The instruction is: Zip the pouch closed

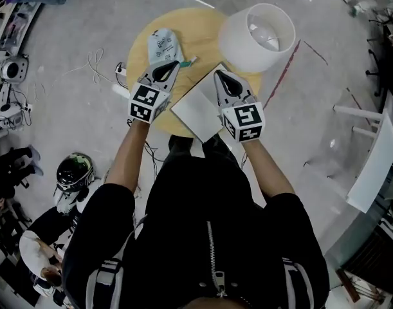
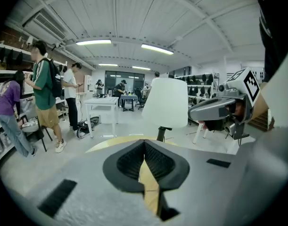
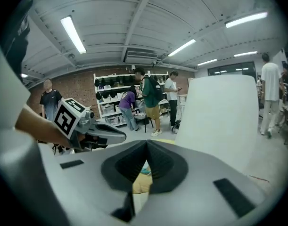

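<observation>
In the head view both tools hang over the round counter [image 1: 202,28], and neither of them holds anything. The left tool [image 1: 173,65] has its jaws together. The pale blue pouch [image 1: 163,46] lies flat on the counter just ahead of its tips; we cannot tell if they touch it. A small teal tab [image 1: 190,61], which we take for the zipper pull, sticks out a little to the right of these tips. The right tool [image 1: 220,76] is closed too, above a white sheet [image 1: 195,111], with a white lamp shade [image 1: 257,36] ahead of it and to its right. In the left gripper view the ribbed pads meet at the front, and only yellow counter shows in the gap behind them; the pouch is out of sight. In the right gripper view the pads also meet, with nothing between them, and the left tool is at its left. We judge that this is the approach and zipping has not begun. Next, both tools must open: one to pin the pouch, the other to pinch the small pull and draw it along.
</observation>
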